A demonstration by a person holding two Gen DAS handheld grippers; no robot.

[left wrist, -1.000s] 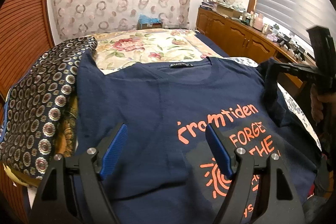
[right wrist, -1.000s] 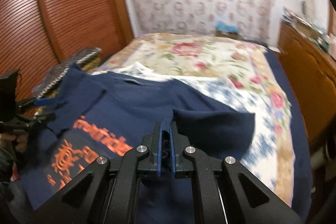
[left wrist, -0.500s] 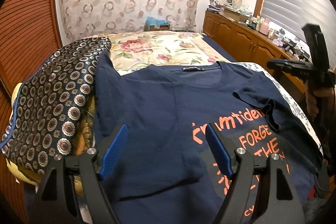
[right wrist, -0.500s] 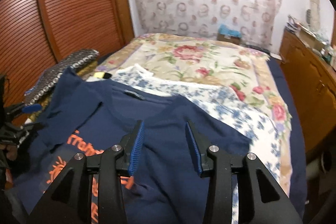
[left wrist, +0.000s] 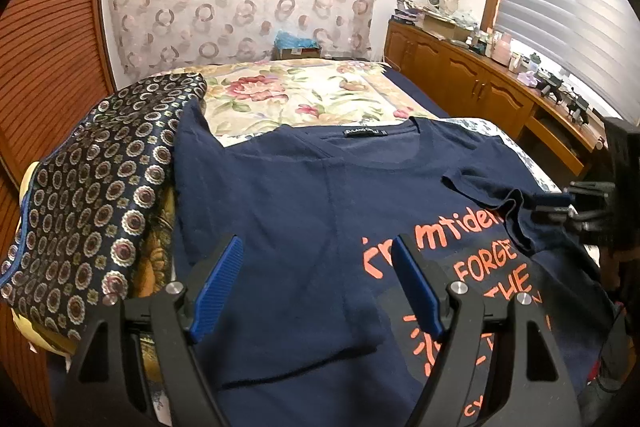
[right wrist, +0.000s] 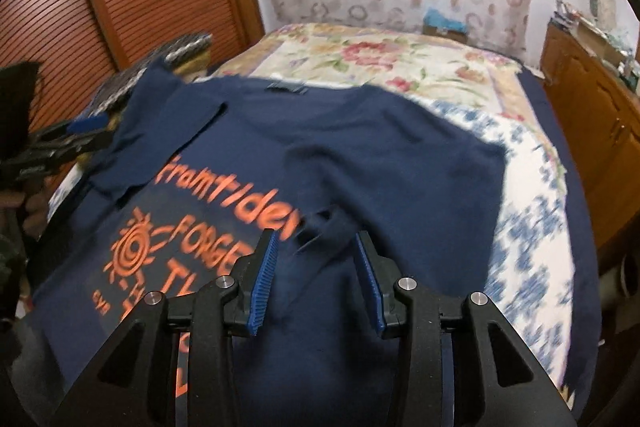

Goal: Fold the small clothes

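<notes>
Both jaws open, empty; T-shirt (left wrist: 304,211) print partly hidden under folded sleeve (right wrist: 396,163).

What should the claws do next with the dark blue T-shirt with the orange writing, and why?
Probably the left claw should drop onto the side of the dark blue T-shirt with orange lettering nearest it and fold that side in. The right sleeve already lies folded across the front, and the right claw is open with only loose cloth between its pads. The left claw is open and empty.
</notes>
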